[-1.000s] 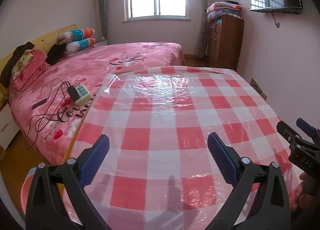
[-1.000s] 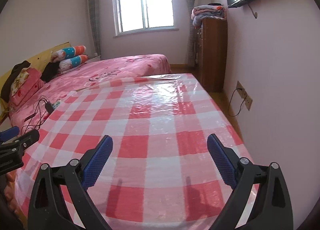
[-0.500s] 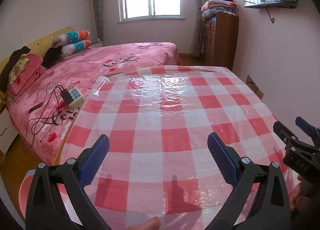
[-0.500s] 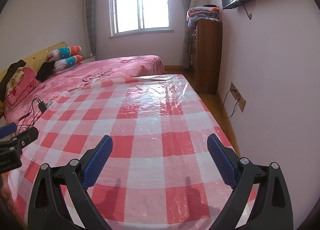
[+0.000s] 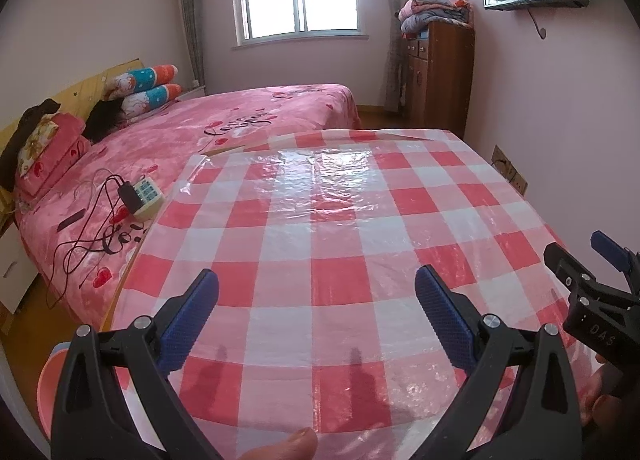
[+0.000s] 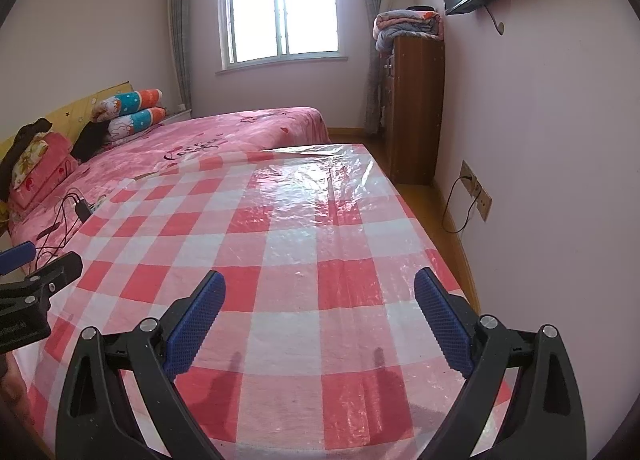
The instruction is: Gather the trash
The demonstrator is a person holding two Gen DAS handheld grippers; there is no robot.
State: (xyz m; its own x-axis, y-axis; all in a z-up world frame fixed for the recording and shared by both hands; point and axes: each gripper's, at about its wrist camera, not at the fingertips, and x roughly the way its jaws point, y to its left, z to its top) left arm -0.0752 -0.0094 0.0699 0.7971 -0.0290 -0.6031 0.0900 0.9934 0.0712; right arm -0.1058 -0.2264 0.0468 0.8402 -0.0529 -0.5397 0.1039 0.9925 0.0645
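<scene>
Two views, one claw each. Left wrist view: the left claw (image 5: 316,316) hangs spread wide over the table (image 5: 340,227) with its red-and-white checked cloth, gripping nothing. The right claw (image 5: 592,272) juts in at the right edge — how far it gapes cannot be told from here. A power strip (image 5: 146,195) with cables lies on the pink bed (image 5: 240,123).

Right wrist view: the right claw (image 6: 320,312) is spread wide and empty above the same cloth. No trash can be made out on the table in either view.
</scene>
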